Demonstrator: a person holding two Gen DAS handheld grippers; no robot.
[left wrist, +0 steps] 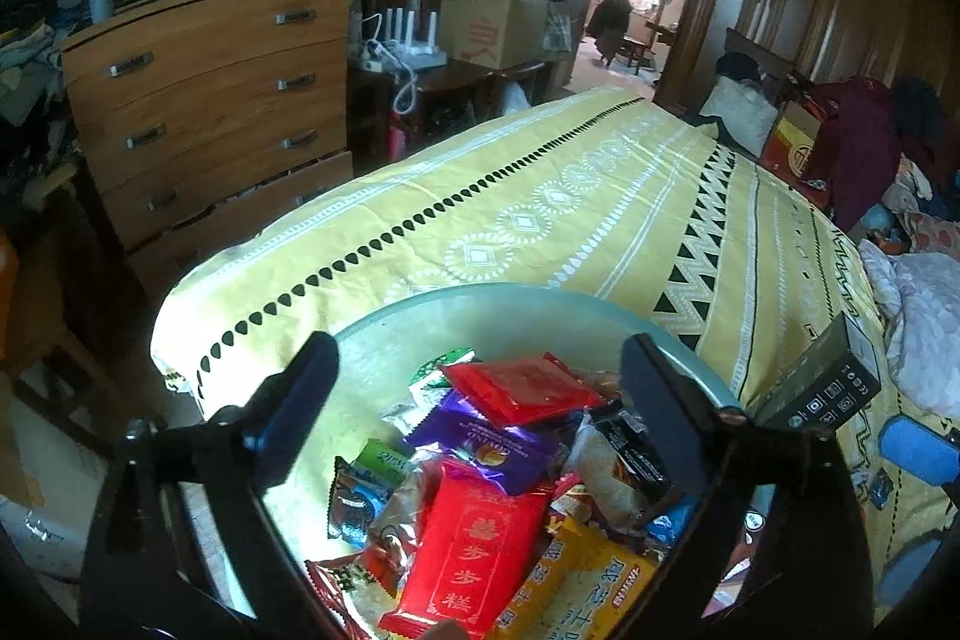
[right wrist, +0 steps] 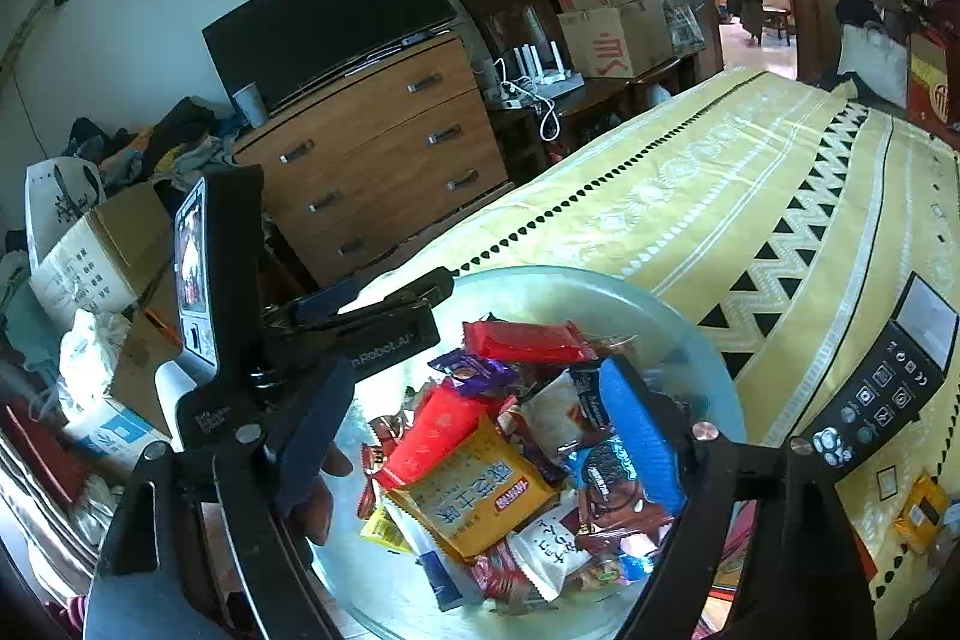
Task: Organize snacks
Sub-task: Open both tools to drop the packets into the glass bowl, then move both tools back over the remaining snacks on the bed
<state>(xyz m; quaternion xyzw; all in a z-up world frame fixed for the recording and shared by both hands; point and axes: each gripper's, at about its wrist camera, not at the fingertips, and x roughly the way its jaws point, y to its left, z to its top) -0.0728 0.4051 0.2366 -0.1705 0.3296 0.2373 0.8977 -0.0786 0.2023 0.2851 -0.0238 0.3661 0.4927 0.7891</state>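
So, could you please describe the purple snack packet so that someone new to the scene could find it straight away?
Start at the yellow patterned bedspread and find the pale glass bowl of snacks near its edge. In the pile, the purple packet lies just under the flat red wrapper at the far side. It is the only shiny purple foil pack, with a round orange emblem.
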